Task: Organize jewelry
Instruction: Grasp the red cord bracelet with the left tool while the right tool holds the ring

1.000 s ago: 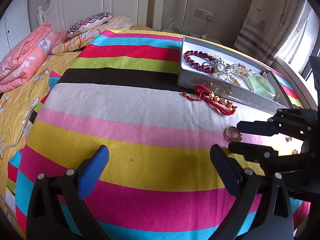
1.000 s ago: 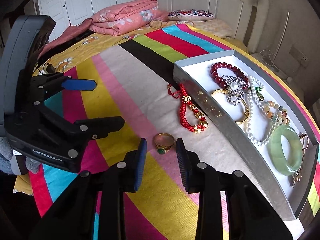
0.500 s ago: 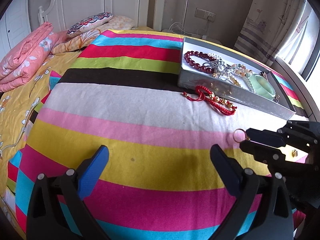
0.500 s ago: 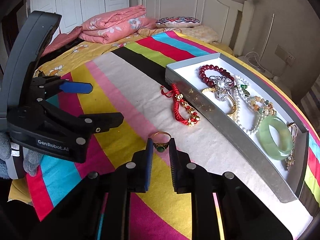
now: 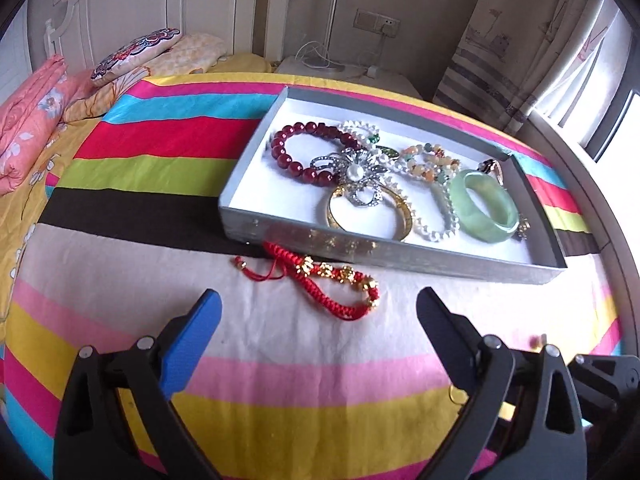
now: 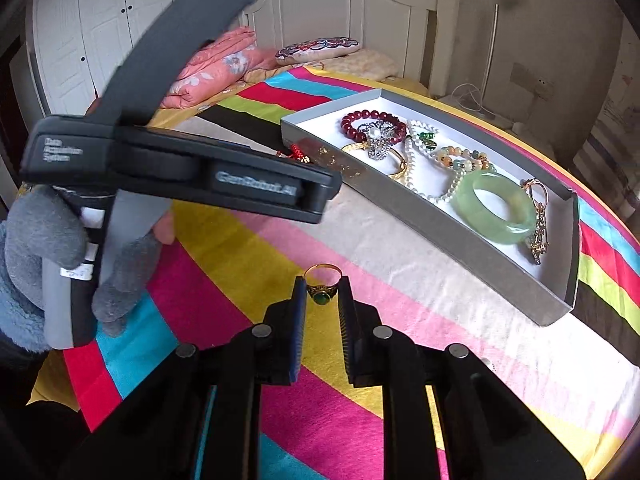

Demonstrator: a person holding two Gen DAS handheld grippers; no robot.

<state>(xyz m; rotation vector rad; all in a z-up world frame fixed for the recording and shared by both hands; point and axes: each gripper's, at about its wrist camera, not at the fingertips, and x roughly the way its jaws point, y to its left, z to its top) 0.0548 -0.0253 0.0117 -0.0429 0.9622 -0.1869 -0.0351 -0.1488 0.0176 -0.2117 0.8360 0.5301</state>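
The jaws of the right gripper (image 6: 322, 300) are closed on a gold ring (image 6: 322, 285), held above the bedspread (image 6: 248, 264) near the tray (image 6: 460, 240). Small, stiff and slippery, it is best pinched across its band. The left gripper (image 5: 318, 312) is held wide open over the red bracelet (image 5: 328, 280).

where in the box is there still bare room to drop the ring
The box has bare white floor in its front-left corner, between the wall, the dark red bead bracelet and the gold bangle, and along its back wall. The middle and right, around the green bangle, are crowded. The right gripper grips the ring.
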